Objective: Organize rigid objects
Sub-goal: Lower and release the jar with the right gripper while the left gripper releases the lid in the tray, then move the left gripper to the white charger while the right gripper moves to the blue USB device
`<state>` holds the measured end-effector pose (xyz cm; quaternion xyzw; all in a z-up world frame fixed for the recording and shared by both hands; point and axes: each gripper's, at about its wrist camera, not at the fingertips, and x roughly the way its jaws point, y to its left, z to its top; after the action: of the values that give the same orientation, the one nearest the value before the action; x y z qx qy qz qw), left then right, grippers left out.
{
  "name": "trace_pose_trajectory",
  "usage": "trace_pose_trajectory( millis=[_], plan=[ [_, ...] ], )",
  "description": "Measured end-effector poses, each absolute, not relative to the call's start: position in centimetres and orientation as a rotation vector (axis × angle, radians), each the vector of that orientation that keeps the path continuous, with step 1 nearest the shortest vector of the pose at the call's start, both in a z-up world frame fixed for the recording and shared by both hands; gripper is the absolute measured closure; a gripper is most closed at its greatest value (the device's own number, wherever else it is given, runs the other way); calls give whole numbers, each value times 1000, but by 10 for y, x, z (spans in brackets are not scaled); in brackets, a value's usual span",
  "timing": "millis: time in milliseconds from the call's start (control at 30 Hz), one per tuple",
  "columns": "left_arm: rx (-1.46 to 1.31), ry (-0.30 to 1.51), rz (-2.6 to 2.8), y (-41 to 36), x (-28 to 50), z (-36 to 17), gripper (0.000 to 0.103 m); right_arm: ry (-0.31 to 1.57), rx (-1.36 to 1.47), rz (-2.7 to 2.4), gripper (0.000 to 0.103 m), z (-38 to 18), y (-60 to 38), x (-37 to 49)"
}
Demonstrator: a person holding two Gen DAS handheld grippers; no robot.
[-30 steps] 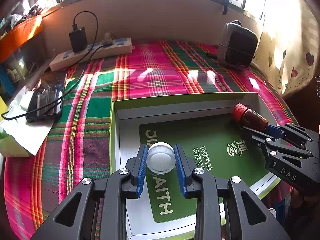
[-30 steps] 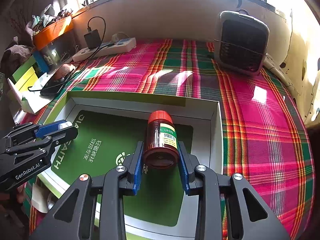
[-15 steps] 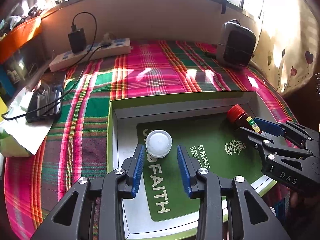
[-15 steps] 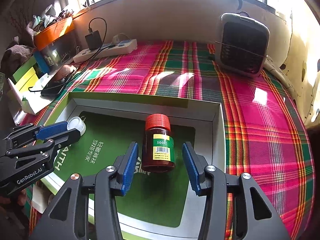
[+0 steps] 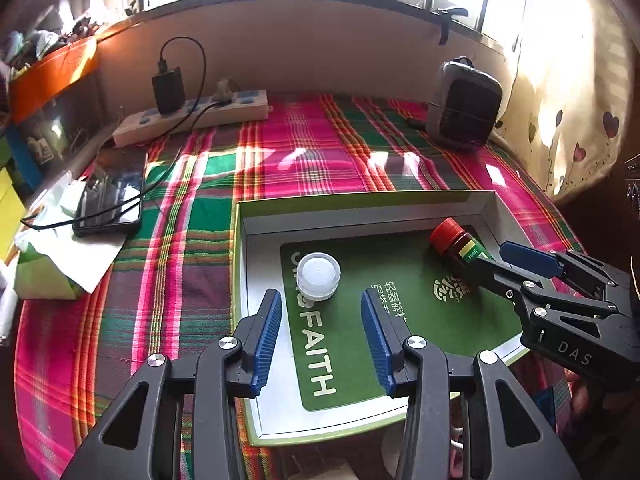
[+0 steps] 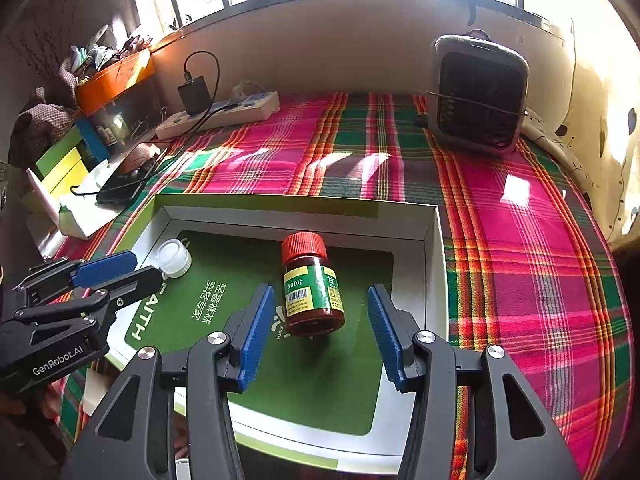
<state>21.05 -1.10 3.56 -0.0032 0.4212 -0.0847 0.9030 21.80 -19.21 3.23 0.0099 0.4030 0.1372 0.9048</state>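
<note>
Opening, the left gripper [image 5: 320, 338] frees the white cap [image 5: 319, 276] just ahead, centre frame, in the box [image 5: 360, 200]; the right gripper [image 6: 320, 330] stands wide around the upright bottle [image 6: 312, 284].

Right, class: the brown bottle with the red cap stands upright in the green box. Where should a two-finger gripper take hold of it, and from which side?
Grip the brown bottle by its round labelled body, below the red cap, probably coming from the near, open side where the right gripper hangs. It stands upright, so the straight sides suit the pads, while the box wall blocks the far side.
</note>
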Motion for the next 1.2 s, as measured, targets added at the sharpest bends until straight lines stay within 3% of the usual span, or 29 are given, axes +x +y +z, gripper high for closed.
trace_pose_trajectory(
  millis=[1200],
  plan=[
    [-53, 815, -122, 22, 109, 44, 60, 794, 93, 206, 52, 41, -225, 113]
  ],
)
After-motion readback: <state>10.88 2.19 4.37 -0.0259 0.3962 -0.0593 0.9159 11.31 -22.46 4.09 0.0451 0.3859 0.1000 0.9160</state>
